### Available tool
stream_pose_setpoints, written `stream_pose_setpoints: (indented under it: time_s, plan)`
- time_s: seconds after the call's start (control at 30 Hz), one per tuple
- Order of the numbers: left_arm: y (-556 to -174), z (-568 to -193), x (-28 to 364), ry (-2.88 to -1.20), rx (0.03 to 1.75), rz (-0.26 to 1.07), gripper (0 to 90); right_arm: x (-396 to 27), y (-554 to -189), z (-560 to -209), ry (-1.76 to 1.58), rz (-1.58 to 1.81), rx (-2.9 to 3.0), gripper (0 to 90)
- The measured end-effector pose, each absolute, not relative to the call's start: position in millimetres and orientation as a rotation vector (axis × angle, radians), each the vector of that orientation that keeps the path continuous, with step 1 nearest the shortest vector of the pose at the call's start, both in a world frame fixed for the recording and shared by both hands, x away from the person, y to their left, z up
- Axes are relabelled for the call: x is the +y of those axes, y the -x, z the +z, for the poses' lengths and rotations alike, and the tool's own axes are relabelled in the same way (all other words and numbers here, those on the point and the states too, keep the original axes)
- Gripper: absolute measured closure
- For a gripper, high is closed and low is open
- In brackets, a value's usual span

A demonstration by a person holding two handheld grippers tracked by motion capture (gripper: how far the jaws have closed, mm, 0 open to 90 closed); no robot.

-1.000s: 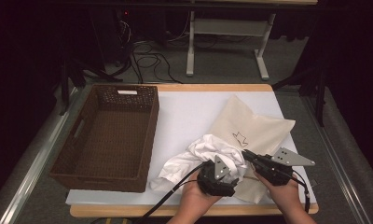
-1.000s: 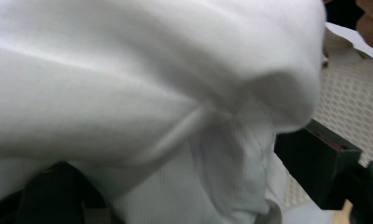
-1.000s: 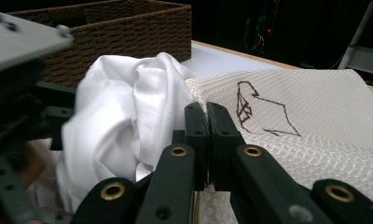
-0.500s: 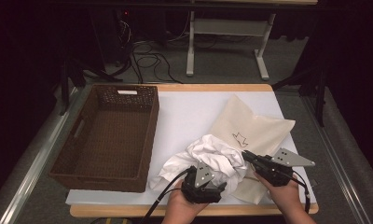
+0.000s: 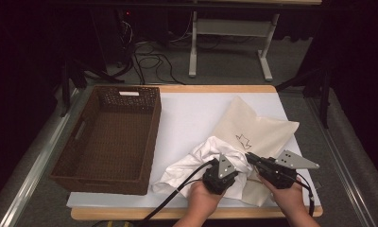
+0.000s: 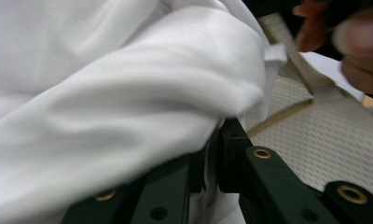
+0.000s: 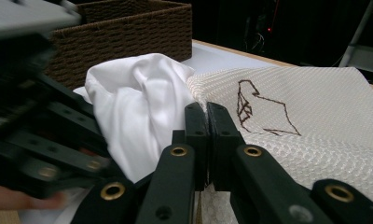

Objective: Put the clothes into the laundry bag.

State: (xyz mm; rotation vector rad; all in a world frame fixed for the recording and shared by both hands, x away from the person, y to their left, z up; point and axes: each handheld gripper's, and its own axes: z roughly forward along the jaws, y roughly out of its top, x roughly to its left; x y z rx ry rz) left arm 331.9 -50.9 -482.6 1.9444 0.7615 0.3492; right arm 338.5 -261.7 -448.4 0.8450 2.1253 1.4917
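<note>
Beside the wicker basket (image 5: 111, 137), our left tongs (image 6: 215, 140) have just clenched on the white cloth (image 5: 201, 156); our right tongs (image 7: 205, 140) pinch the beige bag (image 5: 258, 130). A shallow bite could slip when lifted.

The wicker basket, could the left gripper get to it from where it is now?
Probably yes. The left gripper is shut on the white cloth, and bare white table lies between it and the wicker basket, so nothing seems to block the way.
</note>
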Motion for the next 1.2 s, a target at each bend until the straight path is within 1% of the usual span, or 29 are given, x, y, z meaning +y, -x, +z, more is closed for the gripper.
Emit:
stream_pose_setpoints:
  time_s: [0.17,0.23,0.27,0.33,0.37,0.4,0.43,0.47,0.5,0.53,0.57,0.63,0.67,0.7,0.73,0.8,0.83,0.9,1.0,1.03,1.07,1.1,1.13,1.17,1.2]
  plan:
    - [-351.2,-495.4,-65.0,-1.947,0.812,0.359,83.4,-261.6,-337.8,-448.3,-0.843,1.501,2.128,89.6]
    - [-352.4,-495.5,-65.4,-1.942,0.814,0.35,81.4,-261.7,-337.5,-448.5,-0.833,1.497,2.131,89.5]
    - [-351.1,-493.6,-63.9,-1.944,0.795,0.339,78.6,-262.0,-337.5,-448.5,-0.837,1.497,2.126,89.5]
    - [-349.0,-492.2,-62.9,-1.947,0.779,0.328,66.6,-263.0,-337.6,-448.3,-0.838,1.499,2.127,89.5]
    - [-345.9,-490.1,-62.0,-1.951,0.77,0.312,66.6,-263.7,-337.4,-448.2,-0.842,1.497,2.123,89.5]
    - [-337.5,-484.3,-59.5,-1.956,0.748,0.287,54.7,-264.5,-337.2,-448.4,-0.84,1.496,2.122,89.5]
    - [-337.5,-484.3,-59.5,-1.956,0.748,0.287,50.3,-264.5,-337.2,-448.4,-0.84,1.496,2.122,89.5]
    - [-332.0,-481.1,-57.4,-1.956,0.739,0.29,50.3,-264.6,-337.2,-448.5,-0.841,1.499,2.12,89.5]
    - [-326.3,-478.2,-54.4,-1.955,0.727,0.292,43.0,-264.8,-336.9,-448.2,-0.842,1.499,2.118,89.5]
    - [-320.7,-475.5,-50.6,-1.954,0.713,0.299,43.0,-264.8,-336.9,-448.2,-0.842,1.499,2.118,89.5]
    - [-312.2,-471.2,-40.4,-1.954,0.704,0.301,40.2,-264.9,-336.5,-448.1,-0.841,1.499,2.119,89.5]
    - [-306.9,-468.4,-27.5,-1.925,0.713,0.28,39.8,-264.7,-336.2,-448.1,-0.839,1.498,2.122,89.5]
    - [-306.9,-468.4,-27.5,-1.925,0.713,0.28,40.1,-264.7,-336.2,-448.1,-0.839,1.498,2.122,89.5]
    - [-302.6,-465.7,-14.0,-1.895,0.725,0.269,40.8,-264.4,-336.3,-448.2,-0.841,1.498,2.124,89.5]
    - [-302.6,-465.7,-14.0,-1.895,0.725,0.269,41.3,-264.3,-336.3,-448.2,-0.842,1.498,2.124,89.5]
    - [-299.8,-463.5,-0.8,-1.873,0.745,0.288,41.4,-264.2,-336.2,-448.2,-0.843,1.498,2.124,89.5]
    - [-299.5,-462.6,8.5,-1.849,0.764,0.275,41.6,-264.2,-336.2,-448.3,-0.843,1.497,2.124,89.5]
    - [-299.4,-460.3,26.4,-1.819,0.794,0.307,42.5,-264.4,-336.2,-448.2,-0.846,1.497,2.12,89.5]
    - [-301.0,-457.9,35.6,-1.802,0.819,0.34,41.9,-264.1,-336.5,-448.2,-0.848,1.499,2.118,89.5]
    - [-303.2,-453.3,41.5,-1.772,0.843,0.409,36.6,-264.0,-336.5,-448.2,-0.846,1.499,2.121,89.5]
    - [-303.2,-453.3,41.5,-1.772,0.843,0.409,31.1,-264.0,-336.5,-448.2,-0.846,1.499,2.121,89.5]
    - [-305.2,-450.9,43.1,-1.753,0.851,0.443,25.3,-263.9,-336.6,-448.3,-0.846,1.498,2.121,89.5]
    - [-309.0,-449.6,43.4,-1.74,0.858,0.469,21.8,-263.9,-336.6,-448.3,-0.846,1.499,2.122,89.5]
    - [-324.6,-450.5,42.4,-1.752,0.909,0.465,18.2,-263.7,-336.8,-448.4,-0.845,1.499,2.123,89.5]
    - [-334.3,-452.9,41.2,-1.764,0.934,0.426,16.7,-263.4,-336.9,-448.4,-0.848,1.497,2.12,89.5]
